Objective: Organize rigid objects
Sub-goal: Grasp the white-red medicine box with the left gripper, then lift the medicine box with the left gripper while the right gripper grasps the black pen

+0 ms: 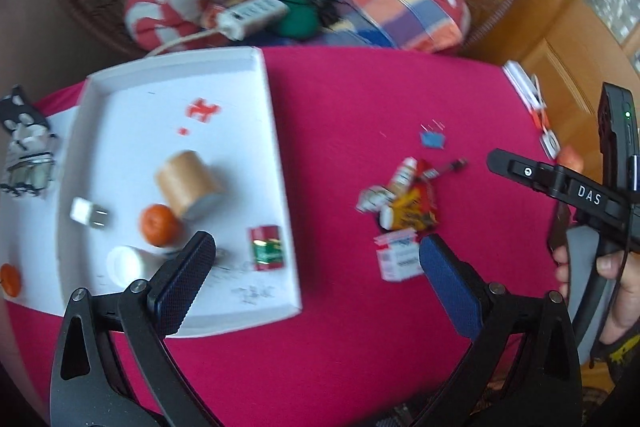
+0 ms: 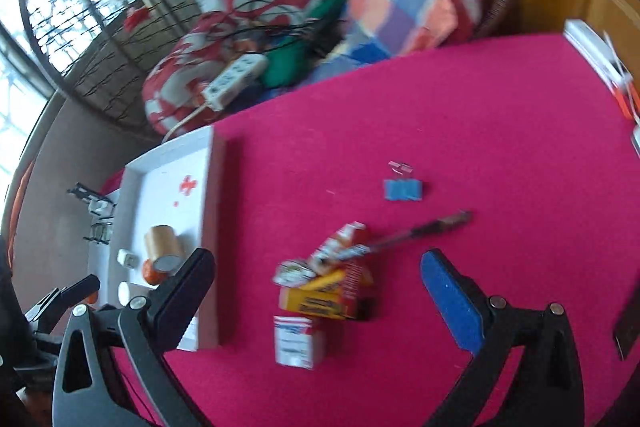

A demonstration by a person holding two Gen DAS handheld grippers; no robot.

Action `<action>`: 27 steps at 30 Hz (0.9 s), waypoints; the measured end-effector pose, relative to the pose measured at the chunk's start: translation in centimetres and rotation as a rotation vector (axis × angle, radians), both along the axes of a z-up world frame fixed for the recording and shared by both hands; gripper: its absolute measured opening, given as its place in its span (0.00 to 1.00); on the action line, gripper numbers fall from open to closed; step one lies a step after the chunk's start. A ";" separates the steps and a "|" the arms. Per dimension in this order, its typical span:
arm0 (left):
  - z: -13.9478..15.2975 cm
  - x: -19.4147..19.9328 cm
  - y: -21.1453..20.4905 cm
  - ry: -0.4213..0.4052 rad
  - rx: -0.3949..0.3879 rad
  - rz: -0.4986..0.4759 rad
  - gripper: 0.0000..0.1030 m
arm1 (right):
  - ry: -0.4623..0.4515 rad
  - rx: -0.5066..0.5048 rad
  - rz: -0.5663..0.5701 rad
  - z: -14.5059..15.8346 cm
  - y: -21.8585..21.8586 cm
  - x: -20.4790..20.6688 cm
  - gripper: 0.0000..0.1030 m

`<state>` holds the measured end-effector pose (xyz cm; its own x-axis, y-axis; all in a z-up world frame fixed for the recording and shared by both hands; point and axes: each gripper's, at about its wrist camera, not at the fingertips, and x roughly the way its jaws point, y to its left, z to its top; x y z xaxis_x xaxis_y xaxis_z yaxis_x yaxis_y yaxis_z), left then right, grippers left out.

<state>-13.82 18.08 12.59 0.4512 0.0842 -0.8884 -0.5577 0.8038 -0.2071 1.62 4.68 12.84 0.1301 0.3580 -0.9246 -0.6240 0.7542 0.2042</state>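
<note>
Right under the cameras, both sets of tongs hang spread wide with nothing between the pads: the left tongs above the near edge of the shallow white rectangular tray, the right tongs above the bare magenta cloth-covered counter.

Just beyond the right tongs stands a small white-and-red carton, upright and touching the heap behind it: a yellow-and-red snack box, a crumpled white wrapper, a tilted white-and-orange bottle and a dark thin pen-like stick poking out to the right. Farther on, apart from the heap, lies a small blue binder clip.

Over on the tray, nearest first: a white capped bottle lying down, a red-and-green can by the right rim, an orange mandarin touching a tan cylinder that lies on its side, and a small white-and-silver plug. A second mandarin sits outside the tray at the left.

So the heap is what looks left to sort, I'd say. The risks: everything in it leans on something else, so pulling the carton could topple the bottle or roll the stick. The pictures are blurred too, so pinching down in a hurry could catch an edge and flick a piece away. And the tray's round items could roll if bumped.
</note>
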 end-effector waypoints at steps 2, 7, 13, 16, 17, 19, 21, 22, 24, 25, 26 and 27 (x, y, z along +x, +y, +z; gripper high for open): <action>-1.1 1.5 -1.7 0.018 -0.038 -0.039 1.00 | 0.016 -0.013 -0.032 -0.4 -2.2 0.7 1.00; -4.5 4.3 -4.9 0.097 -0.091 -0.074 1.00 | 0.049 -0.023 -0.108 -0.8 -6.3 2.3 1.00; -7.4 6.3 -6.7 0.179 -0.100 -0.045 1.00 | 0.038 -0.020 -0.128 -0.2 -9.4 4.5 1.00; -8.0 6.9 -6.6 0.189 -0.087 0.001 0.92 | 0.046 -0.024 -0.131 -0.5 -10.2 5.5 1.00; -8.2 7.0 -6.6 0.187 -0.090 0.009 0.89 | 0.051 -0.027 -0.130 -0.7 -10.6 5.9 1.00; -8.7 7.5 -6.8 0.195 -0.093 0.017 0.78 | 0.059 -0.030 -0.126 -0.9 -10.9 6.5 1.00; -9.3 7.9 -7.0 0.211 -0.097 0.022 0.75 | 0.069 -0.025 -0.101 -1.2 -10.7 7.0 1.00; -9.7 8.0 -7.1 0.217 -0.099 0.025 0.68 | 0.073 -0.011 -0.069 -1.3 -10.4 7.1 1.00; -10.4 7.9 -7.1 0.226 -0.102 0.037 0.41 | 0.059 0.004 0.037 -1.4 -9.3 7.0 1.00; -10.8 7.7 -7.1 0.226 -0.114 0.045 0.32 | 0.032 -0.026 0.133 -1.5 -8.1 6.7 1.00; -11.0 7.5 -7.0 0.219 -0.120 0.056 0.32 | -0.002 -0.054 0.213 -1.7 -7.3 6.4 1.00; -10.9 7.2 -6.9 0.207 -0.115 0.067 0.31 | -0.042 -0.086 0.295 -1.9 -6.2 5.9 1.00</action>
<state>-6.66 11.18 1.67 0.2554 0.0012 -0.9668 -0.6490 0.7415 -0.1705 7.54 -1.52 10.92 0.0706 0.3067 -0.9492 -0.8251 0.5527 0.1172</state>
